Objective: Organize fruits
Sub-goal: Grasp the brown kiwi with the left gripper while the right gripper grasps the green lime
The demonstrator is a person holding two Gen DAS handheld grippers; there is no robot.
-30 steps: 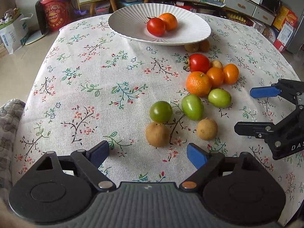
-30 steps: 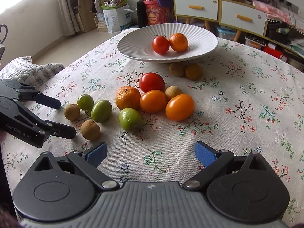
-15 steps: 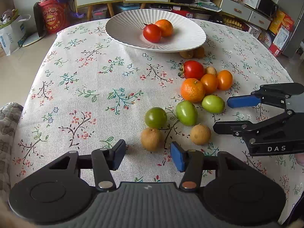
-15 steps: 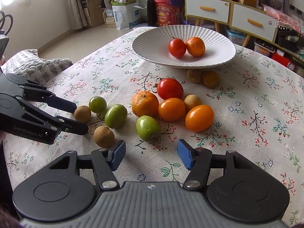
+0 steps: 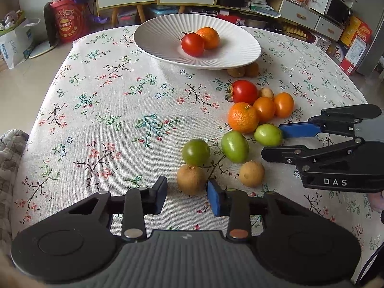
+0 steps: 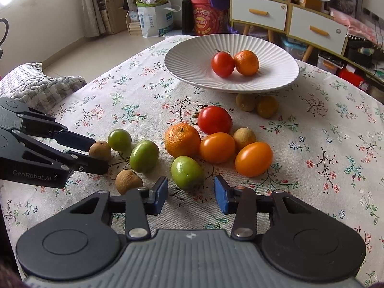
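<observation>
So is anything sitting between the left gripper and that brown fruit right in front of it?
Nothing visible: the brown fruit lies just ahead of the open left gripper, partly between its fingertips, with only bare tablecloth around.

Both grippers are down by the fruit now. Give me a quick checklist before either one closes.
1. Left gripper open: ok.
2. Brown fruit between its fingers: cannot tell; it sits just ahead, touching the blue pad.
3. Right gripper open: ok.
4. Green fruit lined up with the right gripper: ok, centred just ahead of the tips.
5. Grippers apart from each other: ok.
6. Room on the white plate: ok, only a tomato and an orange there.
</observation>
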